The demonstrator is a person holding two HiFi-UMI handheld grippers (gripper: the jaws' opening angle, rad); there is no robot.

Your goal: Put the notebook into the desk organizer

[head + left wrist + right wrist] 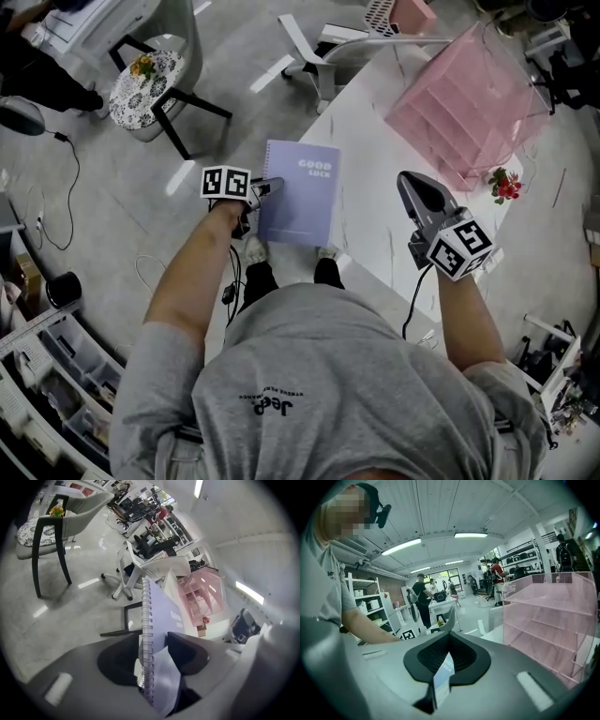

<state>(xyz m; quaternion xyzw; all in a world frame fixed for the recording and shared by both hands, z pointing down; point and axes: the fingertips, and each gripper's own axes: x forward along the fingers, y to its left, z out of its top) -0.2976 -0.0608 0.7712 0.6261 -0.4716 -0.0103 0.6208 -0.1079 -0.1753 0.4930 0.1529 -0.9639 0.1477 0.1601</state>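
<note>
The lilac spiral notebook [300, 192] lies at the near-left corner of the white table [375, 225], hanging partly over its edge. My left gripper [267, 187] is shut on the notebook's spiral side. In the left gripper view the wire binding and cover [161, 616] stand edge-on between the two dark pads of that gripper [152, 639]. The pink mesh desk organizer [469, 103] stands at the table's far right, tiers facing me. My right gripper [405, 180] hovers over the table short of it, jaws together and holding nothing; its tip [449, 623] points left of the organizer [548, 616].
A small red flower [504, 185] sits just in front of the organizer. On the floor to the left stands a dark-legged chair with a floral cushion [145, 80], and a white office chair [319, 47] is beyond the table's far corner. People stand far back in the room.
</note>
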